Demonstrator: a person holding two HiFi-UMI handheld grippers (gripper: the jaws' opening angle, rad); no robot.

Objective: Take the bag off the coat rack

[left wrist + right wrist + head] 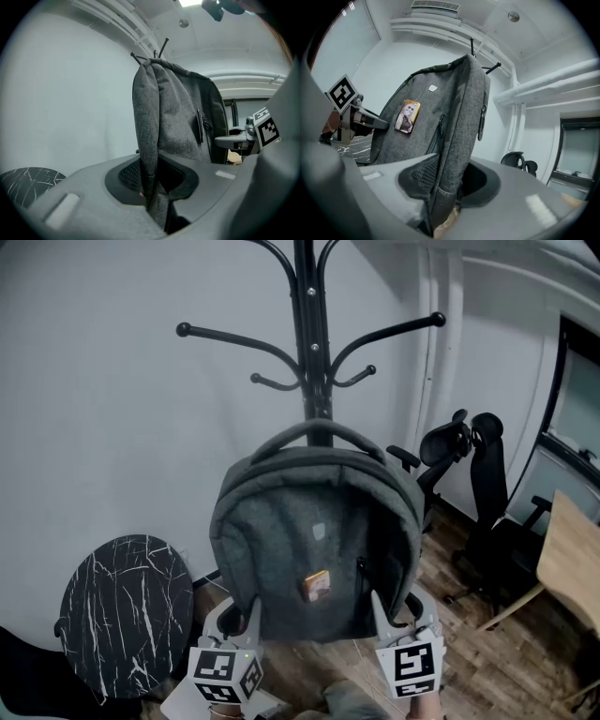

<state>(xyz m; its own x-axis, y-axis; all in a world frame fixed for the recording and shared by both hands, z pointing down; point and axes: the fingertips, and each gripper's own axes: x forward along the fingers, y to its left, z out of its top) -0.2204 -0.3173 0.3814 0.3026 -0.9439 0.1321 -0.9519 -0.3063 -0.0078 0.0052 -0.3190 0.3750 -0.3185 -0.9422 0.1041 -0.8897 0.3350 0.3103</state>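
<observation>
A grey backpack (314,549) with a small picture tag hangs in front of the black coat rack (305,324); its top handle arches just in front of the pole. My left gripper (246,620) is shut on the bag's lower left edge, and in the left gripper view the grey fabric (150,140) is pinched between the jaws. My right gripper (386,613) is shut on the lower right edge, with the bag's side (454,140) clamped in the right gripper view. Whether the handle still rests on a hook is hidden.
A round black marble-patterned table (127,615) stands at lower left. Black office chairs (469,484) and a wooden desk corner (572,559) are at the right. A white wall lies behind the rack; wood floor below.
</observation>
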